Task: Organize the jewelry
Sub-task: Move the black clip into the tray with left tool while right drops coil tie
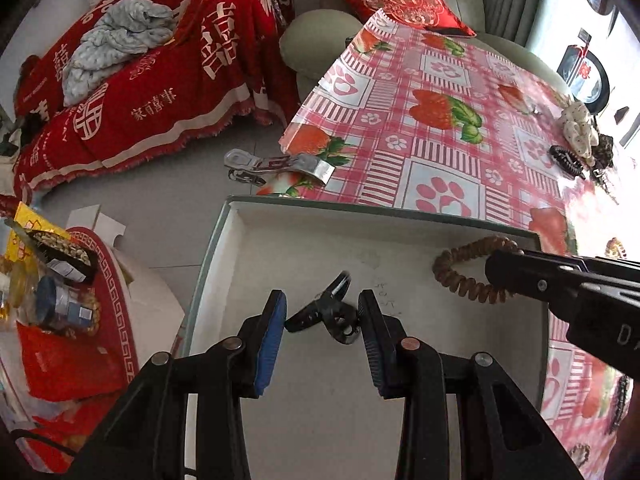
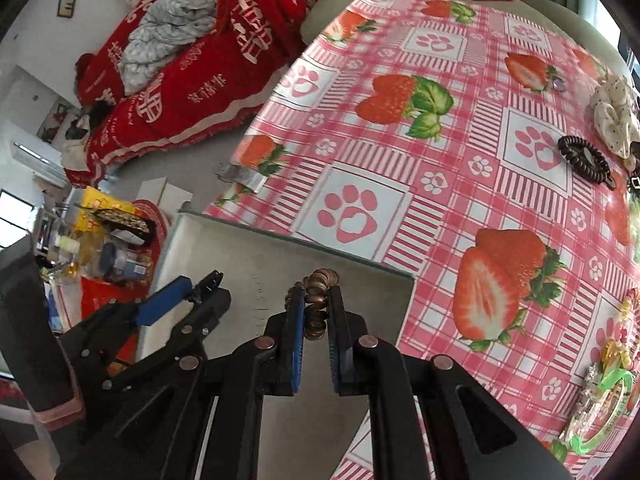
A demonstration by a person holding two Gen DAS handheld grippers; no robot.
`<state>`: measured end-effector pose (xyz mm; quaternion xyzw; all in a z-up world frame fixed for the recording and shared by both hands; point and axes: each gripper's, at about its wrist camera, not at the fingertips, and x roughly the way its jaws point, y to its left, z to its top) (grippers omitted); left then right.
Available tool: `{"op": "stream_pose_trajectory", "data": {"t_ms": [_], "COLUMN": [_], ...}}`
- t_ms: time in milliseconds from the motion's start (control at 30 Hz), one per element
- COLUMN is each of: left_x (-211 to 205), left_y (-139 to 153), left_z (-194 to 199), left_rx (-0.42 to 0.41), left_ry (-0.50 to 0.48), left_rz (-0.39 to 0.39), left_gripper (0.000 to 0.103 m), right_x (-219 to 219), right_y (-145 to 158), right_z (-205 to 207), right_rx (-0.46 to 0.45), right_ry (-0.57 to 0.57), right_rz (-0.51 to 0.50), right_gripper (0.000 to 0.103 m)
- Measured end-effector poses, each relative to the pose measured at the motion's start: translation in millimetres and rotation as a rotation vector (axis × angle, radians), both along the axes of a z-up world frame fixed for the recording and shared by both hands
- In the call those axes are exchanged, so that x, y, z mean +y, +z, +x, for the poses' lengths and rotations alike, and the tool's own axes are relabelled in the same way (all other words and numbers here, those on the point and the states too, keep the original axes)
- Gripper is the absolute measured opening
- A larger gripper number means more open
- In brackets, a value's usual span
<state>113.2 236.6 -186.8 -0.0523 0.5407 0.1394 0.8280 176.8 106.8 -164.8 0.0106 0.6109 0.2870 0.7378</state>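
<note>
Currently left gripper (image 1: pixel 322 316) jaws wide around black clip (image 1: pixel 324 312) inside white box (image 1: pixel 224 248); right gripper (image 2: pixel 316 320) jaws narrow, pinching brown coil tie (image 2: pixel 320 280) over box. Advice: lower before release. More pieces beyond box on desk (image 2: pixel 360 128).

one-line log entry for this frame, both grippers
left gripper: open, black hair clip between pads | right gripper: shut on brown coil hair tie | both over white tray
</note>
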Motion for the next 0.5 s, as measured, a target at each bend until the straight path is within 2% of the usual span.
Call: {"op": "stream_pose_trajectory", "data": {"t_ms": [167, 267, 300, 433, 500], "left_x": [-4, -5, -5, -5, -4], "left_y": [-9, -11, -11, -11, -10], "left_z": [4, 4, 4, 3, 2], "left_rx": [0.03, 0.038, 0.039, 0.054, 0.059], "left_ry": [-0.014, -0.008, -0.011, -0.017, -0.014], "left_rz": [0.024, 0.049, 0.051, 0.061, 0.055], "left_gripper": [0.045, 0.061, 0.063, 0.063, 0.063], "right_x": [0, -1, 0, 2, 5], "right_y": [-10, -17, -19, -25, -25], "right_z": [2, 2, 2, 3, 2], "right_rx": [0.01, 0.029, 0.034, 0.048, 0.045], "right_ry": [0.004, 0.001, 0.001, 0.007, 0.007], "right_rz": [-0.029, -0.042, -0.05, -0.071, -0.082], "right_gripper": [0.011, 0.012, 0.012, 0.013, 0.021]}}
